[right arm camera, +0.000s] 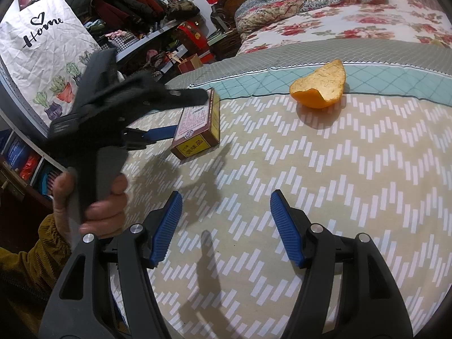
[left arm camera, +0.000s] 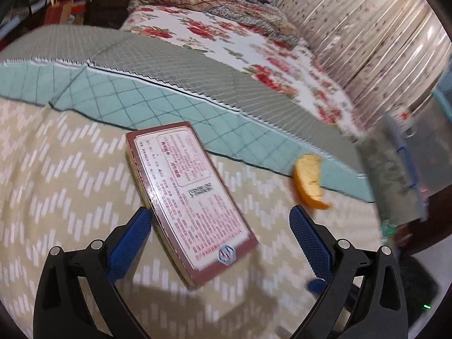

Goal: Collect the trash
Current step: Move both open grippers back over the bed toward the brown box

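the left gripper [left arm camera: 220, 226] is spread wide around the box [left arm camera: 188, 197] lying on the bed [right arm camera: 310, 183], not clamped on it; the right gripper [right arm camera: 226, 226] hangs parted above the bedspread; the orange peel [right arm camera: 320, 86] rests well apart from the box

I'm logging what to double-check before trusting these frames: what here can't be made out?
- Box label text: left wrist view, motion blur and too small to read.
- Whether the left gripper touches the box: its far finger is hidden behind the box in the right wrist view.
- Any trash bin: not identifiable; the right edge of the left wrist view is blurred.
- Orange peel underside: hidden against the bedspread.
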The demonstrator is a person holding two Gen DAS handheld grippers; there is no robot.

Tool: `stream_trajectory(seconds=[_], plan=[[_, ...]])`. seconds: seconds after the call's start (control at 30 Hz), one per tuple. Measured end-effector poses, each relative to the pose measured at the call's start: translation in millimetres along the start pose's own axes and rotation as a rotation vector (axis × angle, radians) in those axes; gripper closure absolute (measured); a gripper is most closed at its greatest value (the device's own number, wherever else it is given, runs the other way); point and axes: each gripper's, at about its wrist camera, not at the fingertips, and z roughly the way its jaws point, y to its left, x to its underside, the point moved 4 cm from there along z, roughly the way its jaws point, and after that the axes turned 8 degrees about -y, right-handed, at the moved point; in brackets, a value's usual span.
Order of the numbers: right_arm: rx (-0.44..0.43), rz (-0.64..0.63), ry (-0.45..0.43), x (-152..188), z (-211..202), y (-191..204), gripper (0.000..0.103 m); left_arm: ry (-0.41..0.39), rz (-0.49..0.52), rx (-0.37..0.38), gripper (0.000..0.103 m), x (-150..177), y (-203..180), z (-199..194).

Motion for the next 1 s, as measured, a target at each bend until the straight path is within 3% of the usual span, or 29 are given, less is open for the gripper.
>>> stream_trajectory(seconds=[0.23,0.43,0.6,0.7,1.0], plan=[[0.001,0.0,-0.001,0.8,0.2,1.6,0.036,-0.04,0.161,-0.115,0.009,14.9,-14.9,1.4],[0.001,0.001,-0.001,1.0,0.2,1.3,0.036,-0.06,0.166,-0.177,0.009,23.4,-10.7,-9.2],[0.002,0.001,-0.001,0.9,0.1,0.7,0.036,-0.077,0.145,-0.17,0.012,23.1,-7.1,-14.5],[0.004,0.002,-0.003,0.4,0.7,0.9,0.036,-0.095,0.148,-0.162,0.034,23.3,-6.9,-18.4],[0.006,0.005,-0.005,-0.5,0.5,0.3,0.036,-0.092,0.155,-0.116,0.036,32.9,-5.8,-30.8]])
